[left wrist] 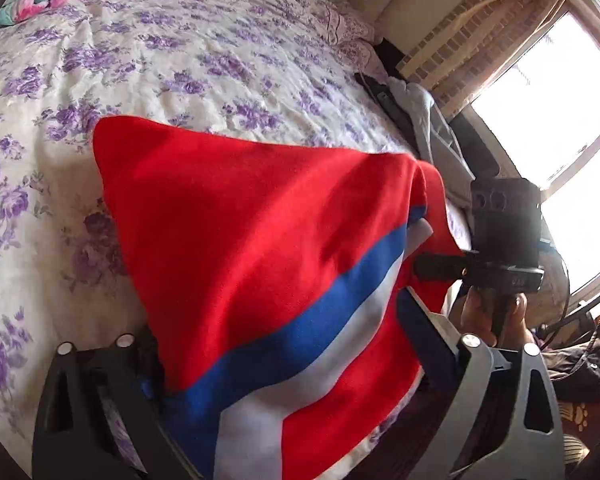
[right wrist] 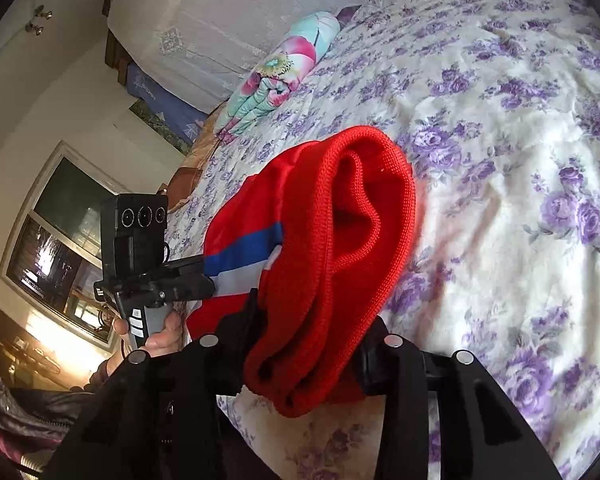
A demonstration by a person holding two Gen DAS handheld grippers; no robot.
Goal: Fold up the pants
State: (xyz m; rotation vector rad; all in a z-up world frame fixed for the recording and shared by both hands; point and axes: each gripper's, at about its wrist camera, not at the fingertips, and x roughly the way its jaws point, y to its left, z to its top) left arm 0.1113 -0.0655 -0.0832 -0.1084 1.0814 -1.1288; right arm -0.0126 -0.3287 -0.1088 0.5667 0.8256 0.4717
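Red pants point(left wrist: 236, 216) with a blue and white side stripe hang lifted above the floral bed sheet point(left wrist: 140, 60). My left gripper point(left wrist: 276, 364) is shut on the striped part of the pants at the bottom of the left wrist view. My right gripper point(right wrist: 304, 344) is shut on the bunched red ribbed waistband point(right wrist: 340, 240). The right gripper also shows in the left wrist view point(left wrist: 428, 268), pinching the cloth's right edge. The left gripper shows in the right wrist view point(right wrist: 208, 276), pinching the striped edge. The fingertips are hidden by cloth.
A folded floral quilt point(right wrist: 276, 76) lies at the far side of the bed. A grey garment point(left wrist: 432, 128) lies near the bed edge by a bright window point(left wrist: 560, 128). A dark bag point(right wrist: 32, 412) sits beside the bed.
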